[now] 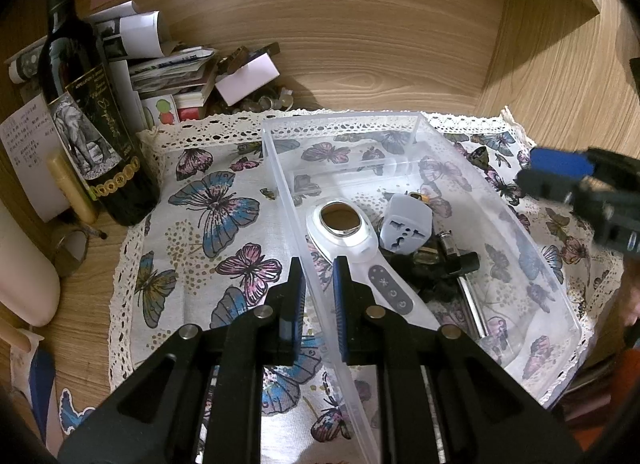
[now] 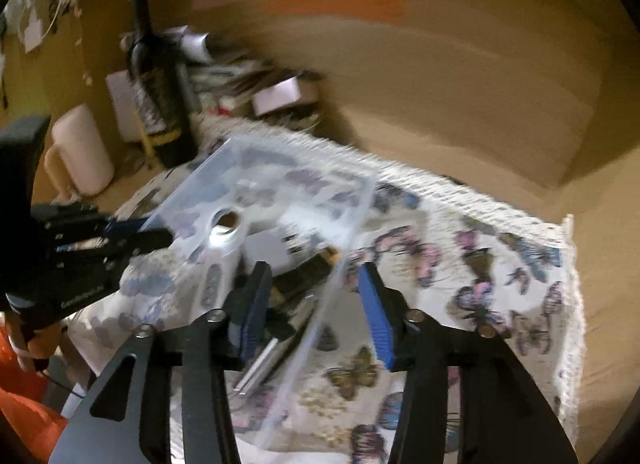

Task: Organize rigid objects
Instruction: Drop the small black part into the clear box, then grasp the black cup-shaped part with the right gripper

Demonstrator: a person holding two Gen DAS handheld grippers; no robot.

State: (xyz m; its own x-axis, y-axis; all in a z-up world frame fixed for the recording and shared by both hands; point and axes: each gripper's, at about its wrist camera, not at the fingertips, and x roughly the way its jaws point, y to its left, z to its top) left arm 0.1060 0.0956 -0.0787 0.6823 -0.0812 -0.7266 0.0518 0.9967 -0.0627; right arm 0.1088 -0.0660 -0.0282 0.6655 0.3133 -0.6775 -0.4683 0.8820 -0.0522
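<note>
We have the left gripper (image 1: 319, 296) clamped on the near-left wall of the clear plastic bin (image 1: 532, 232), its jaws pinching the thin rim. The bin sits on a butterfly-print cloth (image 1: 208, 204) over the wooden tabletop (image 1: 360, 64). Inside lie a white handheld massager (image 1: 352, 240), a white travel adapter (image 1: 406, 224) and some dark metal pieces (image 1: 444, 264). Our right gripper (image 2: 316, 288) hangs over the bin's right wall, jaws parted and empty; that view is blurred. A wine bottle (image 1: 80, 104) stands left of the cloth.
</note>
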